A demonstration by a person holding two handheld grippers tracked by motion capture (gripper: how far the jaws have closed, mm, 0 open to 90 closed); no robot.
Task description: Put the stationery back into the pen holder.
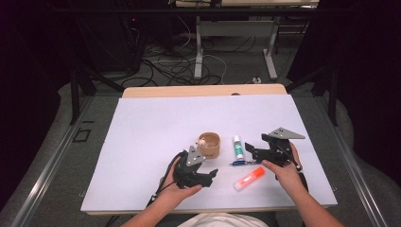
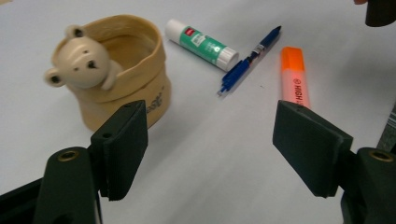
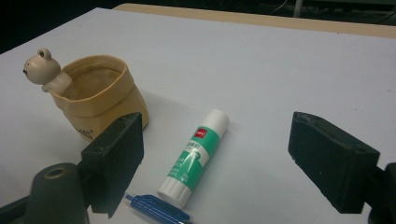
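We list a white table [image 1: 142, 142] bearing four items and two hand-held grippers.

Item one: a tan cup [image 1: 209, 144] with a small bear figure on its rim, upright near the table's middle, with nothing showing inside it. Item two: a glue stick [image 1: 238, 147], green and white, lying flat just right of the cup. Item three: a blue pen [image 1: 240, 163], lying at the near end of the glue stick; whether the two touch we cannot tell from the high view. Item four: an orange highlighter [image 1: 249, 178], lying flat, nearer the person than the pen.

Left gripper [image 1: 208, 175]: held low over the table just in front of the cup, jaws spread wide, nothing between them. Its own view looks past the cup [image 2: 116, 79] to the highlighter [image 2: 294, 77].

Right gripper [image 1: 253, 150]: held just right of the glue stick, jaws likewise wide apart and holding nothing. In its view the glue stick [image 3: 196, 156] lies between the jaws, untouched.
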